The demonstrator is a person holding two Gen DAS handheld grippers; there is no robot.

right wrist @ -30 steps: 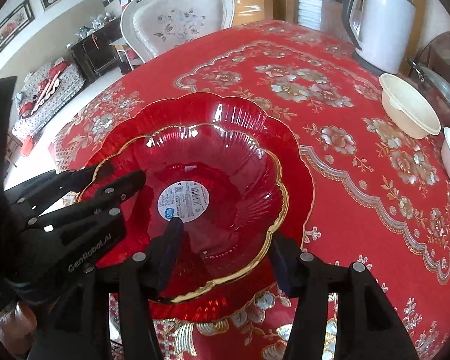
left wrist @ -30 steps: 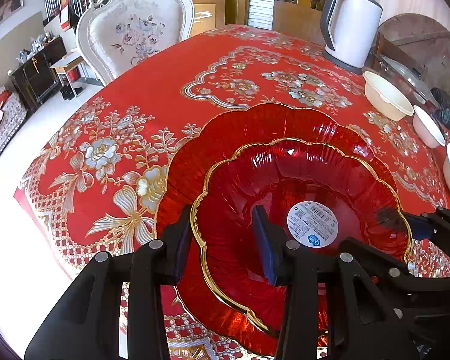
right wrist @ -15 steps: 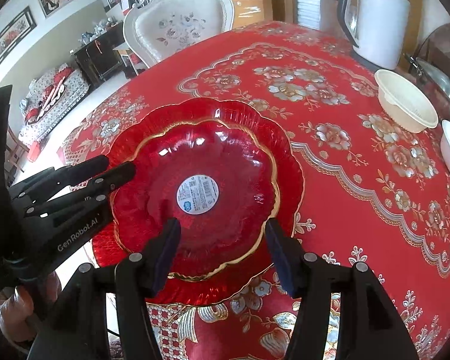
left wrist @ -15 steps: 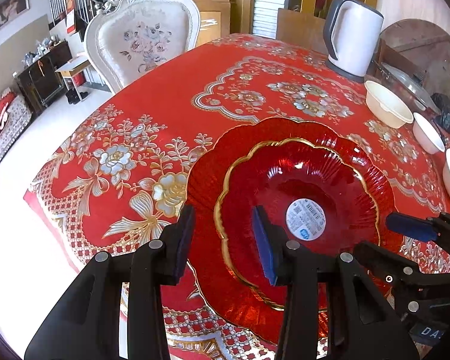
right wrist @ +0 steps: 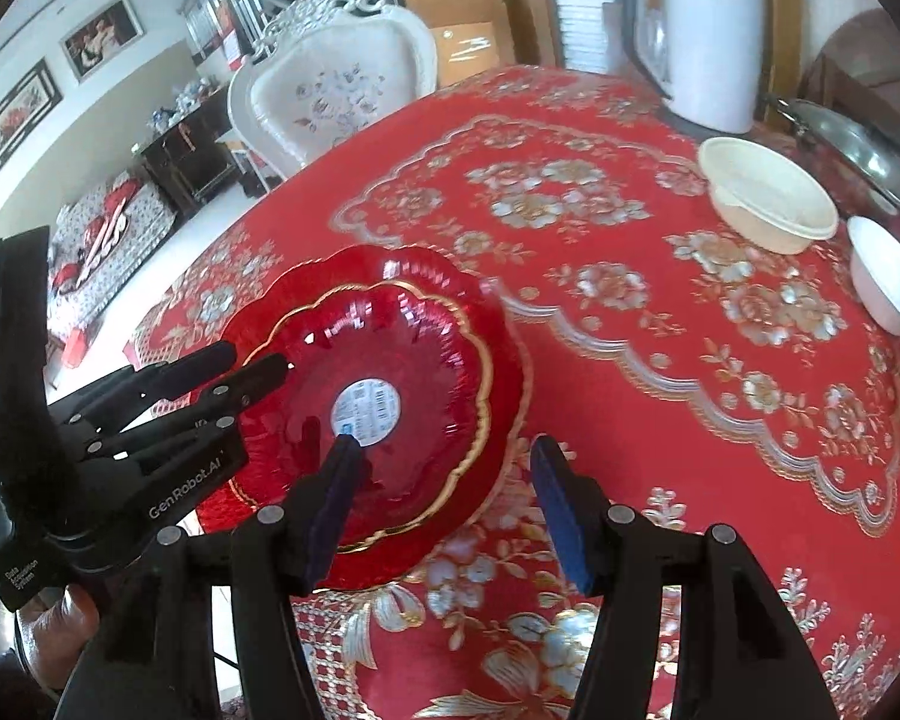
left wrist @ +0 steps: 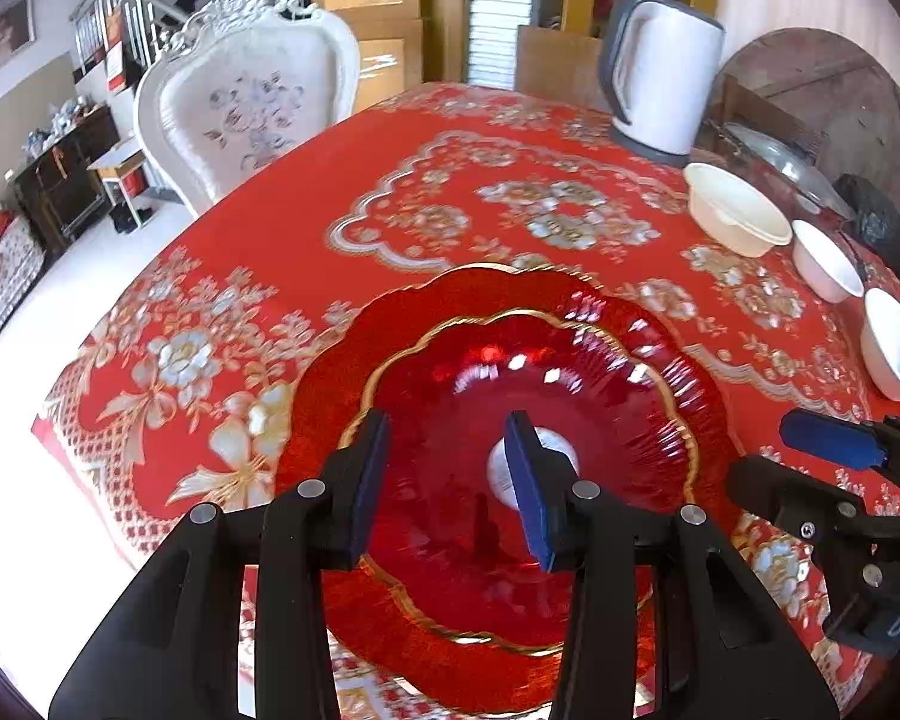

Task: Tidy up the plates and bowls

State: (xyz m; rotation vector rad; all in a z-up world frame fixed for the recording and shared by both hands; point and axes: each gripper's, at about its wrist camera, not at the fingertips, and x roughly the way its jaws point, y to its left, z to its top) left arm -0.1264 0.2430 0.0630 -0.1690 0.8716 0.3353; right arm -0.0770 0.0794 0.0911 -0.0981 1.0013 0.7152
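Observation:
A small red glass plate with a gold scalloped rim lies stacked inside a larger red glass plate on the red flowered tablecloth. A white label sits at its centre. My left gripper is open and empty, held above the plates' near left side. My right gripper is open and empty, held above the stack's right edge. A cream bowl and two white bowls stand at the right.
A white electric kettle stands at the table's far right, beside a glass lid. A white ornate chair stands behind the far left edge. The table's left edge drops to the floor.
Both grippers have let go of the small red plate and drawn back and up. It now lies in the larger plate. The right gripper has shifted right.

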